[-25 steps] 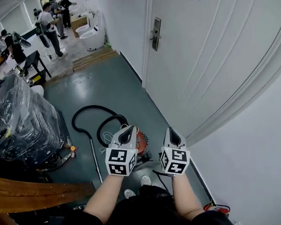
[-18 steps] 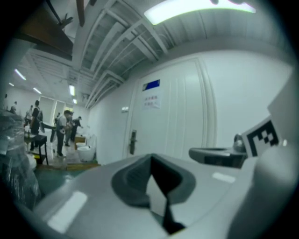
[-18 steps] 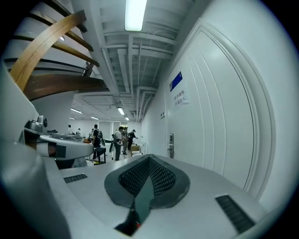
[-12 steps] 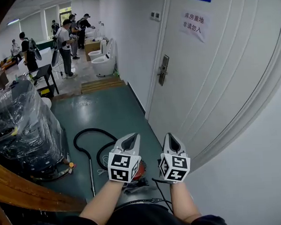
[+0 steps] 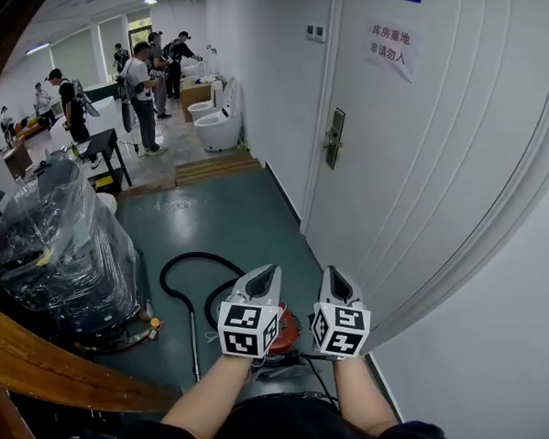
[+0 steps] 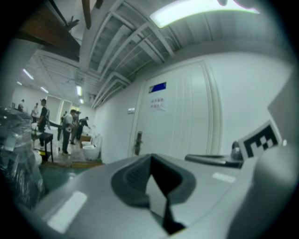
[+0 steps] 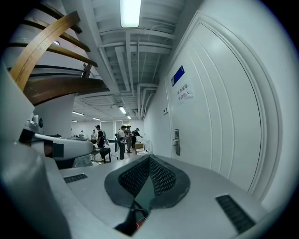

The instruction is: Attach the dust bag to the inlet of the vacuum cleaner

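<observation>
In the head view both grippers are held side by side at chest height, pointing away along the corridor. My left gripper (image 5: pixel 265 278) is shut with nothing in it, and so is my right gripper (image 5: pixel 336 280). The red vacuum cleaner (image 5: pixel 286 339) sits on the green floor below them, mostly hidden behind the left gripper's marker cube. Its black hose (image 5: pixel 180 265) loops to the left, with a metal wand (image 5: pixel 190 330) beside it. No dust bag shows in any view. The left gripper view (image 6: pixel 150 159) and the right gripper view (image 7: pixel 149 159) show closed jaws aimed at the hallway.
A white door (image 5: pixel 428 169) with a metal handle (image 5: pixel 334 137) and wall run close along the right. A plastic-wrapped machine (image 5: pixel 65 252) and a curved wooden rail (image 5: pixel 71 373) stand at the left. Several people (image 5: pixel 143 83), a small black table (image 5: pixel 101 145) and toilets (image 5: pixel 219 127) are far down the hall.
Both grippers have risen together, still shut and side by side. The view has tilted up the corridor, and the vacuum cleaner now lies lower and more hidden behind them.
</observation>
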Tool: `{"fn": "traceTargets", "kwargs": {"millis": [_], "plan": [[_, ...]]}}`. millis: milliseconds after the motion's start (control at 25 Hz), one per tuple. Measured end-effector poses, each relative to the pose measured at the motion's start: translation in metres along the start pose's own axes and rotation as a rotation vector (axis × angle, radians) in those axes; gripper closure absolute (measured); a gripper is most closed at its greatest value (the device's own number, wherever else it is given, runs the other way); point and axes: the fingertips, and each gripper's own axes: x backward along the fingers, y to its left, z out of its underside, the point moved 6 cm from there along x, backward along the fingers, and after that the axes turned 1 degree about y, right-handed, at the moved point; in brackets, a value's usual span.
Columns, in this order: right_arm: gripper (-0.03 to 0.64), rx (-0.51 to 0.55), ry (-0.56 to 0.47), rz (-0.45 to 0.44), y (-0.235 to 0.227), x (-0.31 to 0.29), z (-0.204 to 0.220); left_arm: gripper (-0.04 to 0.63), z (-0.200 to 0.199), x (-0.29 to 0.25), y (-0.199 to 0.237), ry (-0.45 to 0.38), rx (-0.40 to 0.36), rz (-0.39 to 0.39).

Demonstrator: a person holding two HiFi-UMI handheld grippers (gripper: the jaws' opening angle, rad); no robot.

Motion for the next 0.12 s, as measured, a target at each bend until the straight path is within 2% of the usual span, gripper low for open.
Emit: {"fn": "traceTargets", "kwargs": {"millis": [120], "plan": [[0.620, -0.008, -0.003, 0.001, 0.0001, -0.0086, 0.0124, 0.597, 0.0113, -0.0063, 0.0065, 0.000, -0.010, -0.010]]}}
